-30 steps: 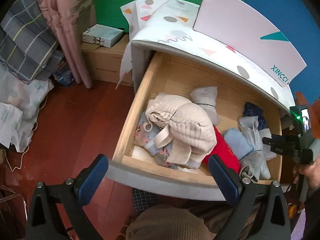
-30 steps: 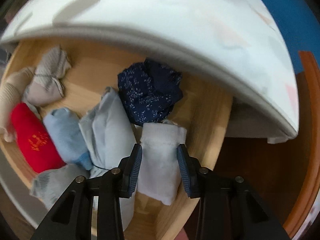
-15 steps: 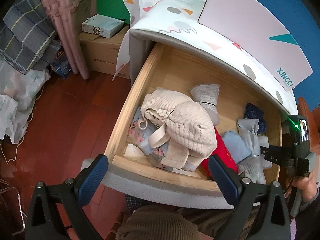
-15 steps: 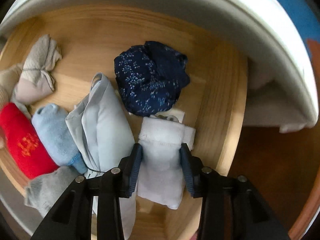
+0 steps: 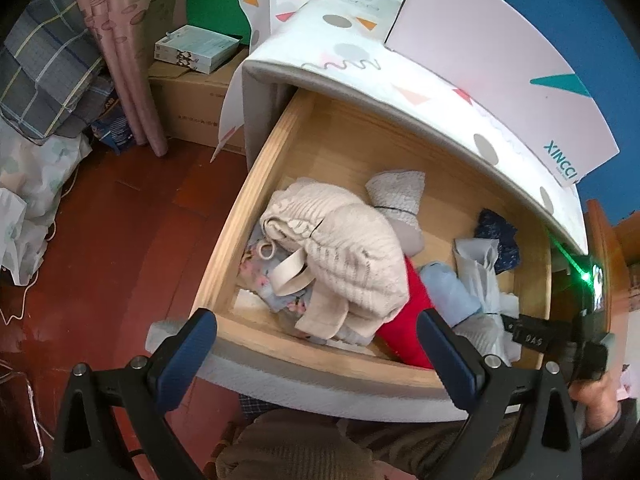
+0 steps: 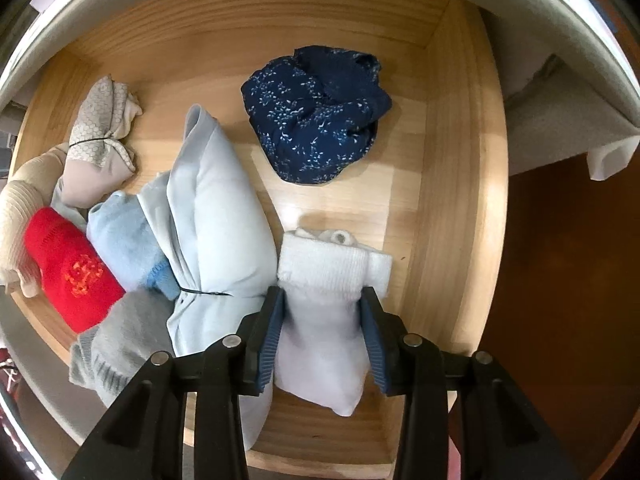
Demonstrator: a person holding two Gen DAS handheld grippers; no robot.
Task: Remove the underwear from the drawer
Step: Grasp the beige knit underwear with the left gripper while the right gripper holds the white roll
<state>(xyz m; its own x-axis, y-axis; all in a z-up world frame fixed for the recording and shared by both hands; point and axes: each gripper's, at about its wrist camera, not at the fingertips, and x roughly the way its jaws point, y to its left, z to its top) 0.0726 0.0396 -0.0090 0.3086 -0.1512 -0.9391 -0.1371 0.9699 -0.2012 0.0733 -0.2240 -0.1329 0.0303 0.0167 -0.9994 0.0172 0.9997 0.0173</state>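
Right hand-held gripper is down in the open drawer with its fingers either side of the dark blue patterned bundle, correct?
Not quite. In the right wrist view the right hand-held gripper straddles the white folded bundle in the open drawer; the dark blue patterned bundle lies apart, further back.

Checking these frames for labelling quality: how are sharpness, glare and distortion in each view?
Left wrist view: sharp centre, fisheye bends the drawer rim, green lens flare at right. Right wrist view: white bundle crisp, soft glare on the wood floor, dark vignetted corners.
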